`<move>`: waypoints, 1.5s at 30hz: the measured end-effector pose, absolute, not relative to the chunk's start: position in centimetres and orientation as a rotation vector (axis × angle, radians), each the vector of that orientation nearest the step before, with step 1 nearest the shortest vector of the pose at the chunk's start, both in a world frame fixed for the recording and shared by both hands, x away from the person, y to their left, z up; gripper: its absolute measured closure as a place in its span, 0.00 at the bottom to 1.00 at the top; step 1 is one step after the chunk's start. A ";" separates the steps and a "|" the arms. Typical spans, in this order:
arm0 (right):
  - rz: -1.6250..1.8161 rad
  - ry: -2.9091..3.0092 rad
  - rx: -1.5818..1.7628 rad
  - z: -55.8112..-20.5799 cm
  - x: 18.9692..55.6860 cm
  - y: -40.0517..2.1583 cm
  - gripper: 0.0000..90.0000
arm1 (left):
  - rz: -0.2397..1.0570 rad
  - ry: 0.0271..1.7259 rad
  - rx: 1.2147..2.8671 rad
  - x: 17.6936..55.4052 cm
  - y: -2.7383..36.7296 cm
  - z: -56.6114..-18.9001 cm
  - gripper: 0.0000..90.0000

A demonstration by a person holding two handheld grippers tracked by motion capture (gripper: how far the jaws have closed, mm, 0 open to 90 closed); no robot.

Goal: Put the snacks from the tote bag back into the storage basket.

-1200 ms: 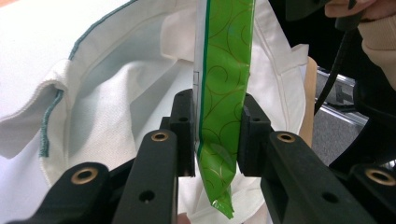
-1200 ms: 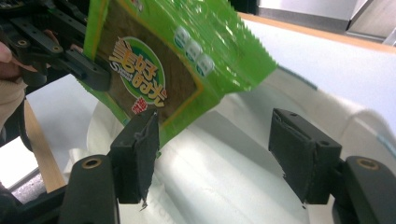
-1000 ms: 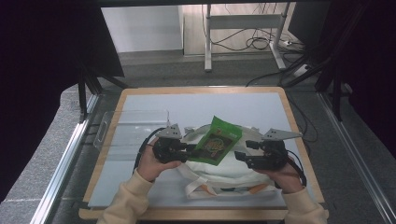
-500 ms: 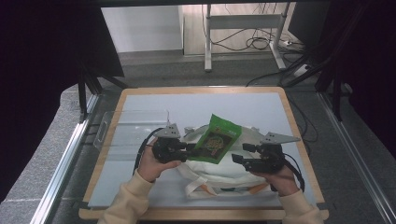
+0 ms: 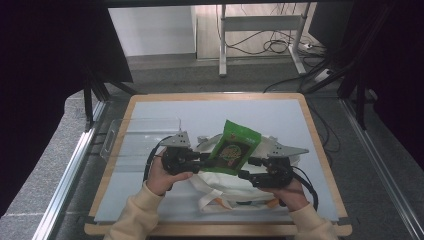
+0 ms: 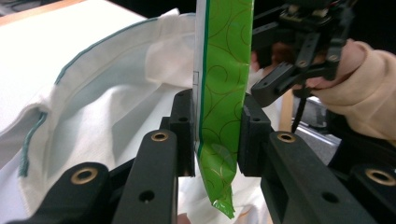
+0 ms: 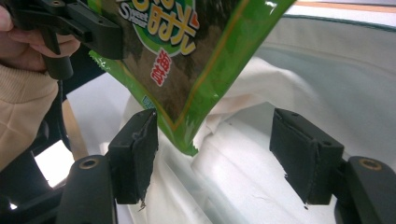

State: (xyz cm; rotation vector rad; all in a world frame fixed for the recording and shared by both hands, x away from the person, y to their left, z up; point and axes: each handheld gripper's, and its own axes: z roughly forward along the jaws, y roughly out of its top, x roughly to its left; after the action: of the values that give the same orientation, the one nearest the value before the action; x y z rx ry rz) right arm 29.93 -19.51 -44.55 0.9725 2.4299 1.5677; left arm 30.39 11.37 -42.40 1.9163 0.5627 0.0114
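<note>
Left tongs (image 6: 217,135) clamped on the edge of the green packet (image 5: 234,147), holding it tilted up above the white bag (image 5: 225,187) on the desk (image 5: 150,107). Right tongs (image 7: 219,154) spread wide, pads on neither thing, packet's lower corner hanging just between them over the bag's cloth. Step in hand, by the look of it: loading packet into bag. Next move likely calls for right tongs to pinch the bag's rim and lift the mouth open, then a lowering of the packet in, corner first.

The green snack packet (image 7: 187,60) reads "Sweet" beside large Chinese characters.
</note>
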 end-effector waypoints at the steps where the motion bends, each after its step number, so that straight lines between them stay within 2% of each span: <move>1: 1.575 2.431 0.970 -44.5 29.9 -19.4 0.36 | 0.009 0.557 1.912 30.3 11.4 -42.3 0.81; 12: 1.682 2.426 0.953 -44.1 30.1 -18.4 0.40 | -0.029 0.525 1.882 30.1 11.2 -42.0 0.81; 18: 1.752 2.450 0.933 -44.1 30.4 -17.9 0.45 | -0.050 0.523 1.877 30.3 11.0 -42.3 0.81; 28: 1.811 2.462 0.907 -44.1 30.6 -18.1 0.64 | -0.061 0.520 1.884 30.8 11.1 -42.8 0.79; 38: 1.847 2.471 0.867 -44.0 30.6 -18.6 0.73 | -0.052 0.522 1.913 30.9 10.9 -43.2 0.75; 45: 1.866 2.484 0.855 -44.1 30.7 -18.7 0.76 | -0.051 0.524 1.919 31.0 10.9 -43.3 0.73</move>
State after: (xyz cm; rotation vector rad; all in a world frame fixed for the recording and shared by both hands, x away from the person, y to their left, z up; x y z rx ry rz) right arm 30.71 -18.68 -44.10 0.8551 2.4841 1.8659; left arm 31.02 10.90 -43.27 1.9194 0.5235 -0.0515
